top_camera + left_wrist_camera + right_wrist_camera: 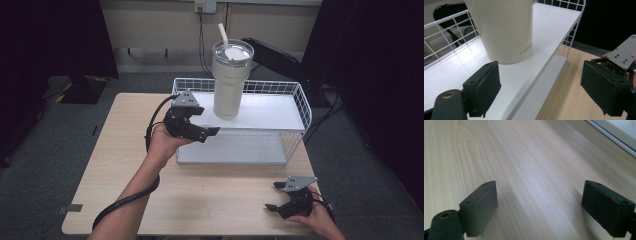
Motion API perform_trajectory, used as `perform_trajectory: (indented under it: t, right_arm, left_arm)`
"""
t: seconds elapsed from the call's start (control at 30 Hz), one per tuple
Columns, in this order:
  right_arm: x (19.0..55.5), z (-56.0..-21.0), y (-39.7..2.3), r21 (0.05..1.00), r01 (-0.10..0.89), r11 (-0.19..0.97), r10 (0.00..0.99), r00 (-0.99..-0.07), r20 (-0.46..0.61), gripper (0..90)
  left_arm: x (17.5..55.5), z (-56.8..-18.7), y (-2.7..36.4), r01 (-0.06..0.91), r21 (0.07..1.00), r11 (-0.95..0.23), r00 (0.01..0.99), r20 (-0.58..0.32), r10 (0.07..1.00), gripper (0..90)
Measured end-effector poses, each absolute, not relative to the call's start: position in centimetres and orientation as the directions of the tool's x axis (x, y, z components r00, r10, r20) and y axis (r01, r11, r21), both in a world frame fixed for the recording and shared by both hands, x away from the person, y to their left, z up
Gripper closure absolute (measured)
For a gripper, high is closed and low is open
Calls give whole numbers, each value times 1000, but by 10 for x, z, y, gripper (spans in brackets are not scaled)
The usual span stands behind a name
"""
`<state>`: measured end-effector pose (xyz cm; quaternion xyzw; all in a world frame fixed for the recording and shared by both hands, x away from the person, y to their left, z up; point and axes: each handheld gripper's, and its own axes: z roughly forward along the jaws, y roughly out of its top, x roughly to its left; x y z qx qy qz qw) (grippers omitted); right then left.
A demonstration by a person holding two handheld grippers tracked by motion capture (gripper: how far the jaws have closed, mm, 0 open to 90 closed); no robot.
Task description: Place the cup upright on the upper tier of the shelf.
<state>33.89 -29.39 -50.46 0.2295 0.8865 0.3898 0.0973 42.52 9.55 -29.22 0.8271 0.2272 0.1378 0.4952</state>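
A tall cream tumbler [229, 80] with a clear lid and a straw stands upright on the top shelf of a white wire rack [270, 112]. My left gripper [202, 132] hovers at the rack's front left, level with the top shelf and a little short of the tumbler. In the left gripper view the tumbler [506, 30] rises ahead, and the left gripper [541, 92] stands open with nothing between its pads. Near the table's front right edge my right gripper [272, 196] is open and low over bare wood, as the right gripper view [540, 207] also shows.
The rack sits at the back of the light wooden table [215, 200], with a lower shelf [235, 150] under the top one. A black chair [272, 57] stands behind the rack. Dark curtains flank the table. Farther off in the left gripper view is the right gripper's grey plate [624, 53].
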Motion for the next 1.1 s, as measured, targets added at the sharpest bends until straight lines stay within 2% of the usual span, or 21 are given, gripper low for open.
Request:
perform_trajectory:
  t: [1.1]
  right_arm:
    - [339, -505, -294, 735, 332, 592, 481, -877, 8, 126]
  left_arm:
    - [389, -318, 98, 209, 892, -400, 896, -11, 443, 156]
